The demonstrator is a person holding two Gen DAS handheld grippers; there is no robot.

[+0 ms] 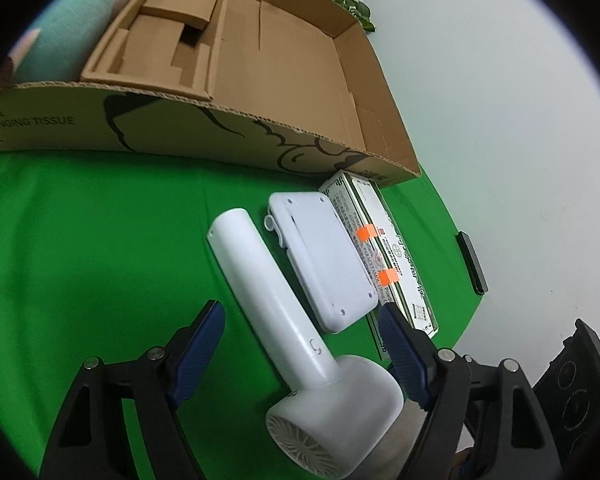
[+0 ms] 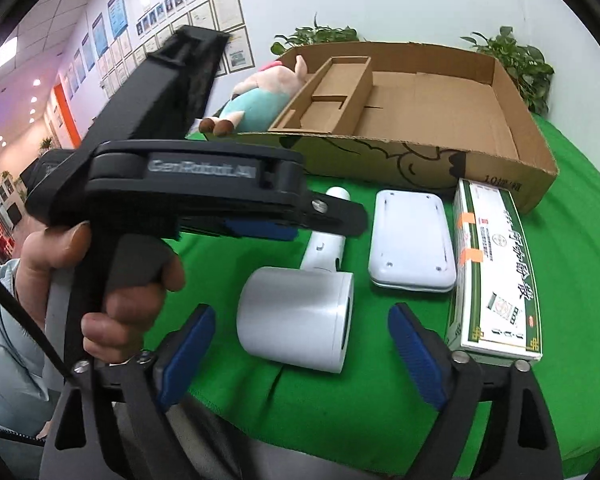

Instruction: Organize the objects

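Hairdryer (image 1: 300,344), hard, smooth and likely slippery, is lying on the green cloth (image 1: 100,240) between both spread, empty grippers (image 1: 302,322) (image 2: 302,334), inviting a grip across its straight handle.

Potted plants (image 2: 516,64); framed wall certificates (image 2: 220,8); green cloth (image 1: 100,240).

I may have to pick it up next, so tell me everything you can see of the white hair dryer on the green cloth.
The hair dryer is smooth, matte white plastic: a round drum head with a slotted grille at one end and a long straight handle ending in a flat cap. A small hook-shaped mark sits on the handle near the head. It lies on its side on the green cloth, in front of the cardboard box. The left tool is open and straddles the handle without touching. No cord is visible.
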